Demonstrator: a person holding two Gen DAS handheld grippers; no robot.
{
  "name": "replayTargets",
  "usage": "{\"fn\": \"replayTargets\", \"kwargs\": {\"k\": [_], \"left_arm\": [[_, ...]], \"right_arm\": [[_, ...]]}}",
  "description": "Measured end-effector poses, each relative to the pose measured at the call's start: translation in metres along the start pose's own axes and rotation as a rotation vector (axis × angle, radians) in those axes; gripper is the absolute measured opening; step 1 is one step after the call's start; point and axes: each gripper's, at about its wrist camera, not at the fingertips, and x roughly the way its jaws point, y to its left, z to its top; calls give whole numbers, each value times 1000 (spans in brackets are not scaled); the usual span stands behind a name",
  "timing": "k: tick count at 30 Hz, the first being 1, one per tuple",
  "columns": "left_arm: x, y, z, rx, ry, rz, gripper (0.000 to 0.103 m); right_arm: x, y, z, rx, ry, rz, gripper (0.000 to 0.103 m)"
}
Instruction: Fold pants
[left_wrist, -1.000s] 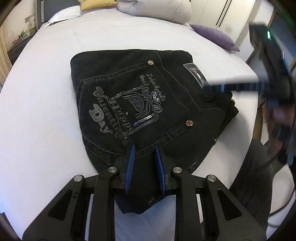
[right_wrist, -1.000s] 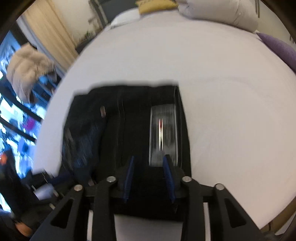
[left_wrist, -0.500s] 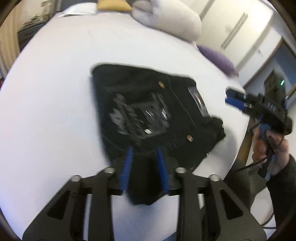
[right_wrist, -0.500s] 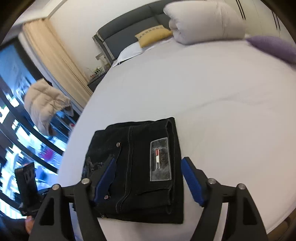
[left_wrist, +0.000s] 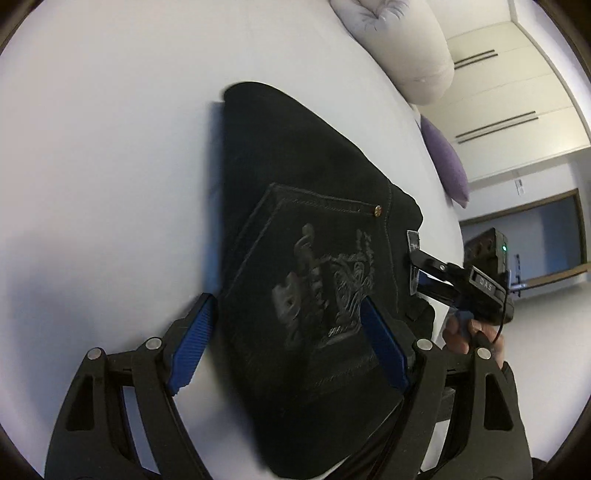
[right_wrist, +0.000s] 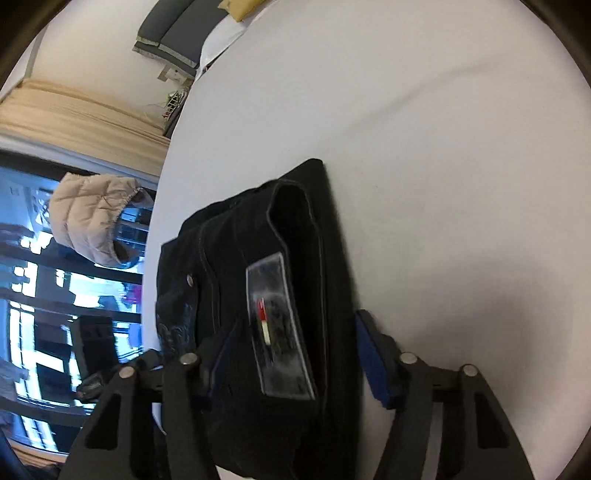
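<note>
We see the folded black pants (left_wrist: 314, 258) lying flat on the white bed (left_wrist: 110, 147), near its edge. Our left gripper (left_wrist: 291, 328) has its jaws opening wide, straddling the near end of the stack, pads off the cloth as far as we can tell. Our right gripper (right_wrist: 291, 354) is closing around the waistband end with the label patch (right_wrist: 277, 325); the blue right pad (right_wrist: 373, 358) sits just beside the fabric, contact unclear.

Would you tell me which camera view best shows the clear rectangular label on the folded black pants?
The right wrist view: the clear rectangular label lies centred and face-on, red mark visible. The left wrist view shows only its narrow edge, partly hidden behind the right gripper.
</note>
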Motion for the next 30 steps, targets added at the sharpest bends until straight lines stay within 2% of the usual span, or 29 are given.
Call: {"fn": "replayTargets", "kwargs": {"k": [2,4,6,7,9,11,14,18,21,23,25,27,30], "left_arm": [[8,0,5,-9,29,-19,79],[12,0,10,-9,50,-29,78],[13,-4,13,7,67,-29,62],[15,-5,14,8,76,-18,46],[14,-2,15,-4,75,-28,41],[10,3,17,-26,64,-56,29],[-5,14,17,-70,40,-125,20],[-46,11,27,-33,-19,-148,19],[-89,16,49,1,-92,-133,18],[-117,26,67,18,-133,-103,18],[-137,37,89,47,-159,-39,18],[-149,52,113,65,-164,15,18],[-155,82,144,49,-165,56,19]], "right_arm": [[5,-2,4,19,10,16,53],[8,2,6,7,9,-4,44],[9,12,3,-40,3,-53,35],[9,19,3,-66,-3,-82,31],[3,32,-1,-109,-25,-113,23],[-5,44,-4,-138,-46,-129,21],[-11,68,-6,-174,-75,-128,20],[-12,114,-1,-273,-87,-122,20],[-4,145,14,-303,-106,-72,20],[9,165,30,-315,-115,-33,20],[26,184,46,-329,-115,-11,20],[50,199,63,-329,-104,13,20],[86,207,86,-300,-85,36,20]]}}
